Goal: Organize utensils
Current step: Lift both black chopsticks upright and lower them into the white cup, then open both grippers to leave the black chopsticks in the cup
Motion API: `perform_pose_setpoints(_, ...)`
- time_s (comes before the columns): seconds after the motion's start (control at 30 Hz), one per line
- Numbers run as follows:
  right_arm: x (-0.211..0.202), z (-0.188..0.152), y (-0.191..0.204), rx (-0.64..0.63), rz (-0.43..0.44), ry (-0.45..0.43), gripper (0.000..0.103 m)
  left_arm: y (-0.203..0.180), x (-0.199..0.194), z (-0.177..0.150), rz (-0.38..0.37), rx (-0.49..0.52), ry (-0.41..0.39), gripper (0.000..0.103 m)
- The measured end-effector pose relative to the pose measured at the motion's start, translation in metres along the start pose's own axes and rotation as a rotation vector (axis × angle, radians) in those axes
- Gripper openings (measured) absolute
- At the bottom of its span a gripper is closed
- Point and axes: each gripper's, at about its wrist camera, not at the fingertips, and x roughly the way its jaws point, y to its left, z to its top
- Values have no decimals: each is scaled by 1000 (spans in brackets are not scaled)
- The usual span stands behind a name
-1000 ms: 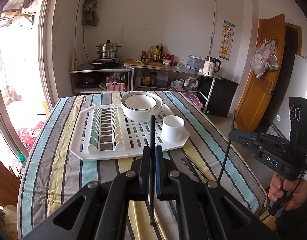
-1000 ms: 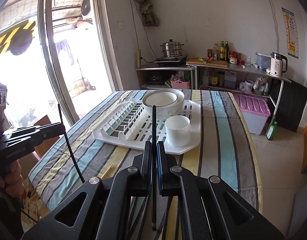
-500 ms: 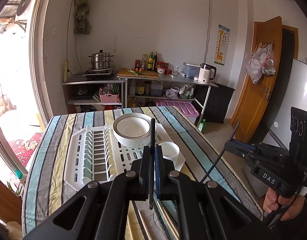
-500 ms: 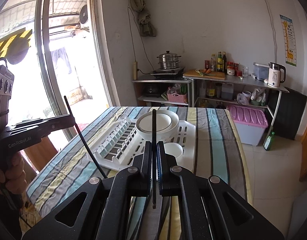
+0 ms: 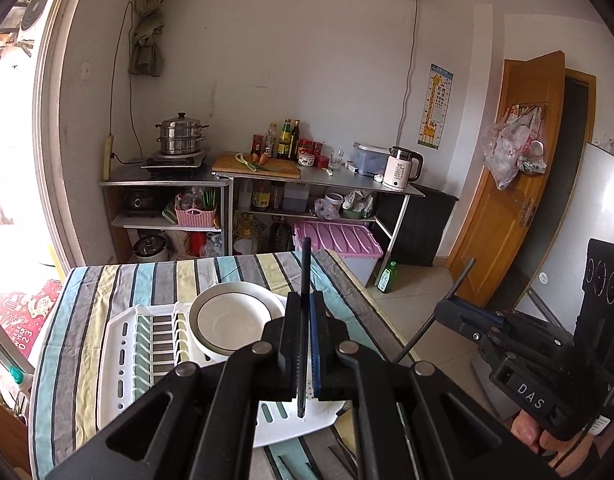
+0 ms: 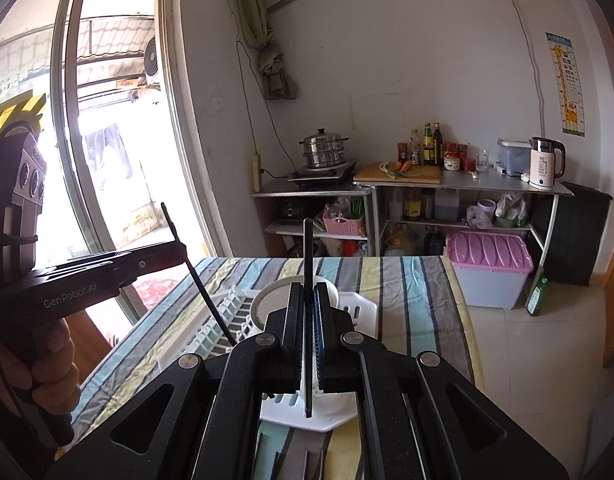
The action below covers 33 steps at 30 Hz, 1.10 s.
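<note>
My left gripper (image 5: 303,344) is shut on a black chopstick (image 5: 305,276) that stands upright between its jaws, held high above the white dish rack (image 5: 119,356). My right gripper (image 6: 307,340) is shut on a second black chopstick (image 6: 308,248), also upright, above the rack (image 6: 359,312). A white bowl (image 5: 231,324) sits on the rack. A white cup shows just below my right jaws (image 6: 331,400). More dark chopsticks (image 5: 339,460) lie on the striped tablecloth (image 5: 67,320) near the front edge. Each gripper shows in the other's view, right (image 5: 459,312) and left (image 6: 175,248).
The table's right edge drops to a tiled floor (image 5: 419,288) with a green bottle (image 5: 387,276) and a pink-lidded bin (image 5: 339,244). Metal shelves (image 5: 243,184) with a steamer pot and kettle stand at the back wall. A glass door (image 6: 107,160) is at left.
Both grippers have risen well above the table with their chopsticks, and the rack, bowl and cup now sit lower and smaller in both views.
</note>
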Motion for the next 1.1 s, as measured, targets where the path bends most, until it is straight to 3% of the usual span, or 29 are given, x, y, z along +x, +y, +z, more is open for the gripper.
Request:
perform_pose_setpoints(0.23, 26, 6, -9, 20, 4, 4, 5, 2, 35, 8, -25, -26, 15, 4)
perform_pose_setpoints(0.57, 72, -19, -27, 79, 27, 91, 4, 13, 86, -14, -52, -82, 99, 4)
perform_pose_setpoints(1.1, 85, -26, -48, 111, 0, 133, 5, 46, 94, -30, 8, -131, 125, 5)
